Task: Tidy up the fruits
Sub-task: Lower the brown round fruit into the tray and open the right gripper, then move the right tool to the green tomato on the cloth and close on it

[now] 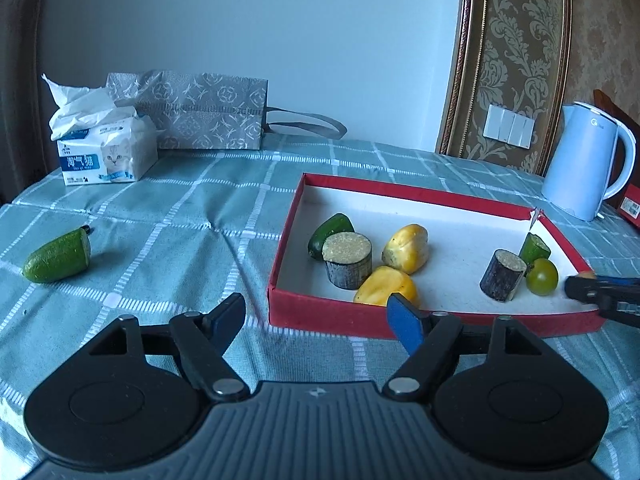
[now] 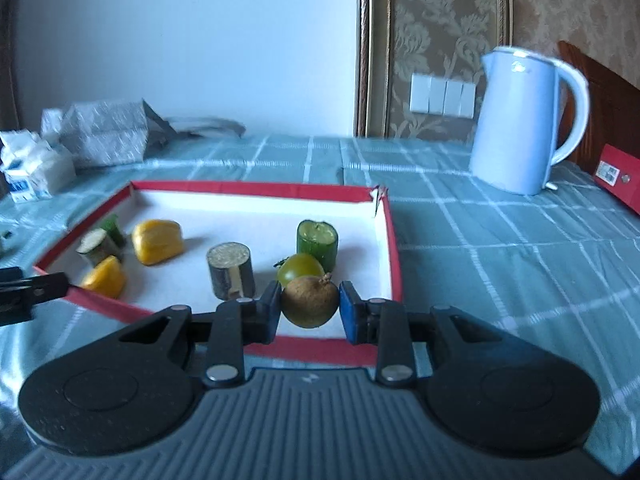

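A red-walled box (image 1: 332,312) with a white floor lies on the checked tablecloth; it also shows in the right wrist view (image 2: 394,248). Inside are two yellow fruit pieces (image 1: 406,248) (image 1: 386,285), green cucumber pieces (image 1: 330,231) (image 2: 317,240), two dark cylinders (image 1: 347,260) (image 2: 231,270) and a green round fruit (image 2: 300,268). My right gripper (image 2: 309,309) is shut on a brown round fruit (image 2: 310,302), held over the box's near right corner. My left gripper (image 1: 316,322) is open and empty before the box's near left wall. A green cucumber half (image 1: 58,256) lies on the cloth at the left.
A tissue pack (image 1: 106,156) and a grey patterned bag (image 1: 200,114) stand at the back left. A pale blue kettle (image 2: 524,120) stands at the back right, with a red box (image 2: 618,178) beside it. A wall runs behind the table.
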Demonstrator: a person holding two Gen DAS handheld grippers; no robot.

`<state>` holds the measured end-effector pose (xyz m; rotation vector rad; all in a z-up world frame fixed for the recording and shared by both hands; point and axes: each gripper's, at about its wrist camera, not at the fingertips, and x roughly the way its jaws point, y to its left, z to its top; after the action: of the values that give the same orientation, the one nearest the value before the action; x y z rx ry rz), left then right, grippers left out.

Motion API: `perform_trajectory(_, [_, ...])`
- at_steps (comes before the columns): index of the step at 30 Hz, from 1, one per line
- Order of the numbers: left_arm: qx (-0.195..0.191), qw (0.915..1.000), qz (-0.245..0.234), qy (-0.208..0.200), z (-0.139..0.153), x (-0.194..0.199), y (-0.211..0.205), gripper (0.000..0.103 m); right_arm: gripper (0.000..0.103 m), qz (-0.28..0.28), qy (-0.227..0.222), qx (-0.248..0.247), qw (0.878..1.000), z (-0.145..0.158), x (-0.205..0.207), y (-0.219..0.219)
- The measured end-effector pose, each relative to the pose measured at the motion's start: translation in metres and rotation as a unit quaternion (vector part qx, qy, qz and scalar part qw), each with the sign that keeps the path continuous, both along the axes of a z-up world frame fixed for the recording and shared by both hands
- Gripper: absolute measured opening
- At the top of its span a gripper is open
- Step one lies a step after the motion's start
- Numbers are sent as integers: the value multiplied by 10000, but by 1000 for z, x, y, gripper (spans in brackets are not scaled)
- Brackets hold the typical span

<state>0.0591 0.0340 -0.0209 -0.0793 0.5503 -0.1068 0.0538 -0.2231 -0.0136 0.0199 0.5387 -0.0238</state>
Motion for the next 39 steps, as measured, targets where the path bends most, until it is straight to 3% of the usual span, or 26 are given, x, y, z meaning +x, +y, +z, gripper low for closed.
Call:
perform_trajectory(12, [-240,9995,-122,172,-1,5,4,78,29,22,473,-206,9987,-19,41,19])
perform_trajectory(16, [-266,9993,-185,208,-1,5,3,78,34,11,405,-152,9991,-19,40,17])
perform_trajectory(19, [-272,9993,-192,192,-1,4,3,78,53,-78,251,34,9996,-14,29,9])
perform_trajectory(23, [-285,9993,-201,162,0,4,4,78,71,-290,-286,133,9991,-5,-7,2])
perform_trajectory(30, [-246,9995,-105,138,-1,4,5,78,72,-26,-595,181,9981,-11,-55,7])
perform_trajectory(34, [-214,9997,-56,93,-1,3,6,78,72,211,-647,-149,9976,-12,-64,25])
perform_trajectory(39, [-112,9999,-34,42,-1,2,4,78,72,489,-623,-82,9968,-12,-70,33])
